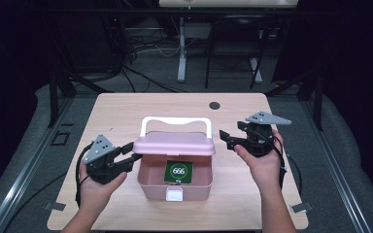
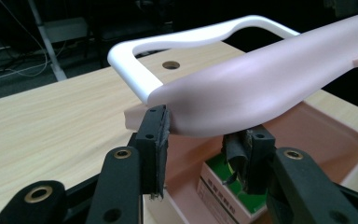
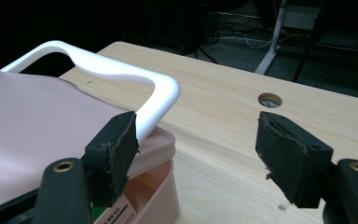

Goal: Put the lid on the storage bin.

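Pink storage box (image 1: 175,187) sitting open near the desk's (image 1: 126,111) front edge, with its lid (image 1: 174,144) half raised.
Inside, a green-faced carton (image 1: 178,172) is standing against the front wall; the white handle (image 1: 175,121) is arching behind the lid. Wide bare desk is lying beyond. Left tool (image 1: 132,153) is straddling the lid's left end, jaws apart and gripping nothing; right tool (image 1: 227,138) is hovering open just beside the right end.
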{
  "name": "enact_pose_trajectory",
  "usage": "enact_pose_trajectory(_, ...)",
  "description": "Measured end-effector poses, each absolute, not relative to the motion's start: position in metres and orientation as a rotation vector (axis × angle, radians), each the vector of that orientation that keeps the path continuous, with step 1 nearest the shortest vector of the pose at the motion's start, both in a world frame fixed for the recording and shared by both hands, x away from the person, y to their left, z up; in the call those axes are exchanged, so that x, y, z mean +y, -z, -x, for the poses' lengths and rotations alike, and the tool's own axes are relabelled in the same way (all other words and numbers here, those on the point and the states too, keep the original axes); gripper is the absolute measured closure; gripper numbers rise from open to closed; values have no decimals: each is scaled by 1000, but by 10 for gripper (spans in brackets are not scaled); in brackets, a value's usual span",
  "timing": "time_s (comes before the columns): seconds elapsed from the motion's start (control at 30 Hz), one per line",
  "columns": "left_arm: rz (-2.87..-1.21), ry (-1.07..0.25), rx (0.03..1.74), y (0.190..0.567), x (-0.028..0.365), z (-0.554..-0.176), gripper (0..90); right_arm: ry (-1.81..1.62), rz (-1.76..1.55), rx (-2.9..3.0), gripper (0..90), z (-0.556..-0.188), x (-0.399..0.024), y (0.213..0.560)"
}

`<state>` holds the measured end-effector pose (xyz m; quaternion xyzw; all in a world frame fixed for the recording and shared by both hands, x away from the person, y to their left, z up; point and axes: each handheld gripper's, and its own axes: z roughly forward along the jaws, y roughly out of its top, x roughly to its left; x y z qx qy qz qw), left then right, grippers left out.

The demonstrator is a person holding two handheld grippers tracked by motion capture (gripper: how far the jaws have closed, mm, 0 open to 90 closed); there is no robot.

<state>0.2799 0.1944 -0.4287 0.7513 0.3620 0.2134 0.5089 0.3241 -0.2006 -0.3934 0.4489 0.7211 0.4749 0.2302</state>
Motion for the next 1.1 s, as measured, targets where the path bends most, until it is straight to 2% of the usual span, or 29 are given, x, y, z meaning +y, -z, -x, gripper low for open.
enact_pose_trajectory(0.33, -1860, -473, 853, 444, 206, -259, 600, -1313, -1237, 1970, 289, -323, -203, 392)
enact_pose_trajectory(0.6, -1888, -442, 863, 459, 207, -249, 657, -1313, -1235, 1966, 289, -322, -203, 391)
enact_pose_trajectory(1.1, -1923, -420, 908, 478, 223, -231, 662, -1328, -1225, 1953, 289, -320, -203, 389)
